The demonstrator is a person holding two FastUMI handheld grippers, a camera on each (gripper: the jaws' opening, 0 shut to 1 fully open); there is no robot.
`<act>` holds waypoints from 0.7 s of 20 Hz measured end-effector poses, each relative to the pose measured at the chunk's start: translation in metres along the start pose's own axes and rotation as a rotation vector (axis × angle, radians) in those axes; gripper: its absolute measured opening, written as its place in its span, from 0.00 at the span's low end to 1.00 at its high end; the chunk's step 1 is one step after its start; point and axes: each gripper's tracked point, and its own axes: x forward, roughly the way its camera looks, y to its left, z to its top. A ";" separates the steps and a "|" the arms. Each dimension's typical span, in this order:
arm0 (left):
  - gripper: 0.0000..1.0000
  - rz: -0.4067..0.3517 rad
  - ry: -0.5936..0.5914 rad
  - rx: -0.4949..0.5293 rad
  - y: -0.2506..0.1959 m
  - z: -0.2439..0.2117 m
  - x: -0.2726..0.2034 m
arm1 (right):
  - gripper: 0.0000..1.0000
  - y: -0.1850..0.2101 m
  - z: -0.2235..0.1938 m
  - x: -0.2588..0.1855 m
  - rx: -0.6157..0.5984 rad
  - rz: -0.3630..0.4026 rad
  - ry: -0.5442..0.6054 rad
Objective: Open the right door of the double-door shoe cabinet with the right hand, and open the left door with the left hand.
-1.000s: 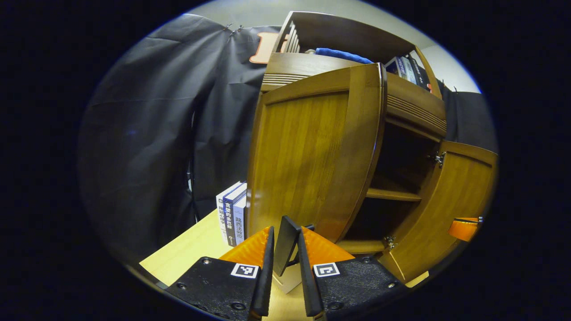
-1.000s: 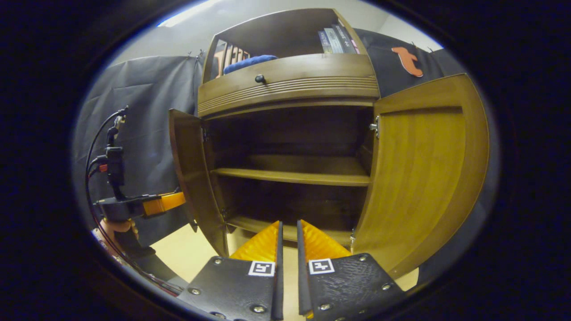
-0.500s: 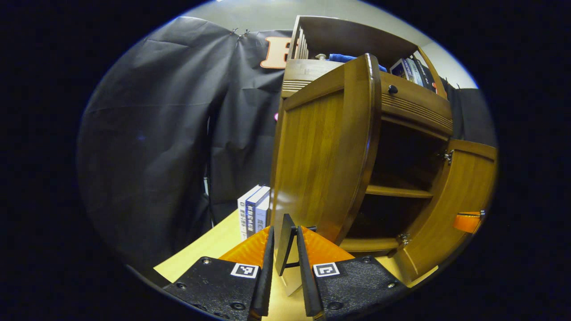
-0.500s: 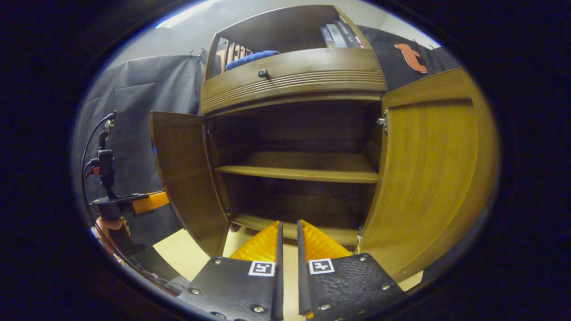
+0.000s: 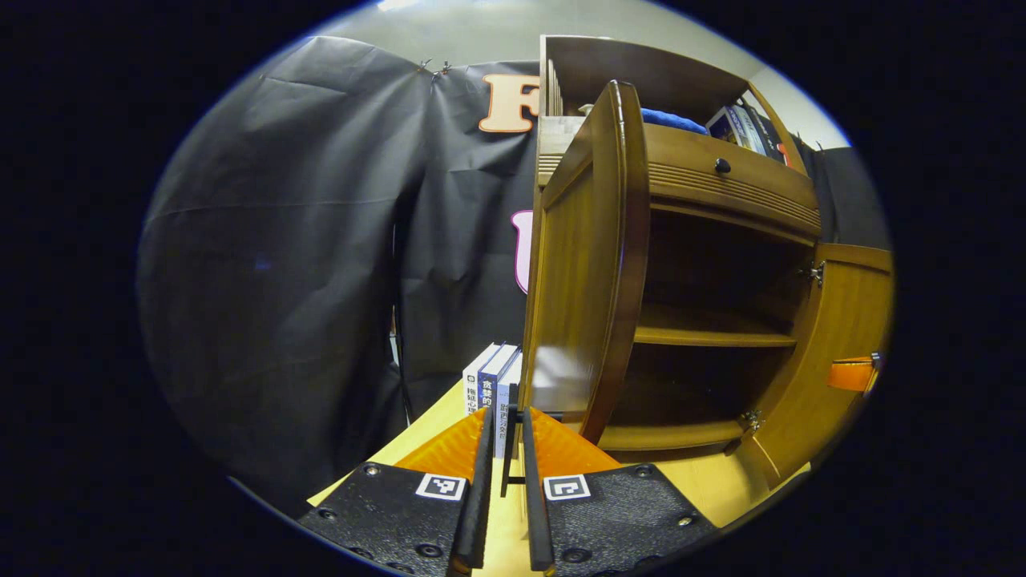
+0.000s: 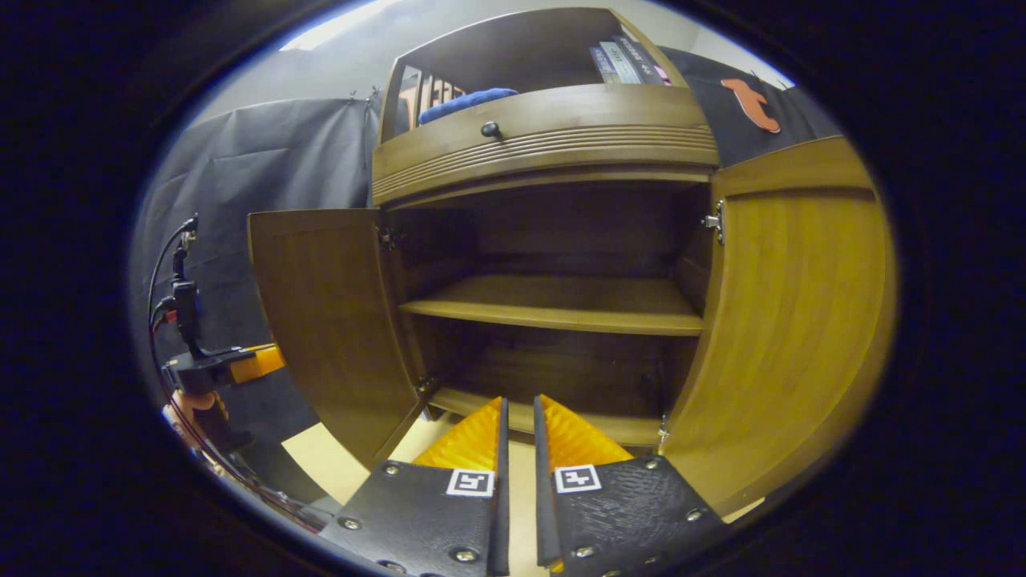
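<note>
- Overall, the shoe cabinet (image 6: 545, 144) stands on the pale bench (image 5: 713, 489) with both doors swung out; the shelf (image 6: 553, 308) and dark interior are exposed.
- Right door (image 6: 793, 320): open wide, hinged out to the right side of the right gripper view. The right claw (image 6: 518, 449) sits in front of the cabinet's lower opening, its fingers close together with a narrow gap, touching nothing and gripping nothing. I judge this half of the task finished.
- Left door (image 5: 581, 280): seen nearly edge-on in the left gripper view, standing out from the cabinet front. In the right gripper view it appears turned well outward with its inner face showing.
- Left claw (image 5: 504, 457): fingers nearly closed, with a thin dark piece between them low on the left door, apparently the door's handle. Whether both fingers press on it cannot be told from this angle.
- The left claw also shows far off at the left of the right gripper view, a hand (image 6: 192, 409) beneath it, beside the left door's outer face.
- Other items: books (image 5: 489, 381) stand on the bench behind the left door; a blue cloth (image 6: 465, 100) lies on the upper shelf.
- Assessment: both doors appear open. Remaining work, at most, is easing the left door slightly wider and letting go of it.
</note>
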 end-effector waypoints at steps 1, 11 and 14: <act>0.22 0.006 0.003 -0.006 0.007 0.000 0.001 | 0.13 0.001 0.000 0.001 -0.003 0.003 0.003; 0.15 0.017 0.046 -0.013 0.038 -0.002 -0.001 | 0.13 0.003 -0.001 0.000 0.008 0.005 0.009; 0.24 0.043 0.049 0.012 0.053 0.004 -0.008 | 0.14 -0.004 0.002 -0.002 0.011 -0.013 -0.007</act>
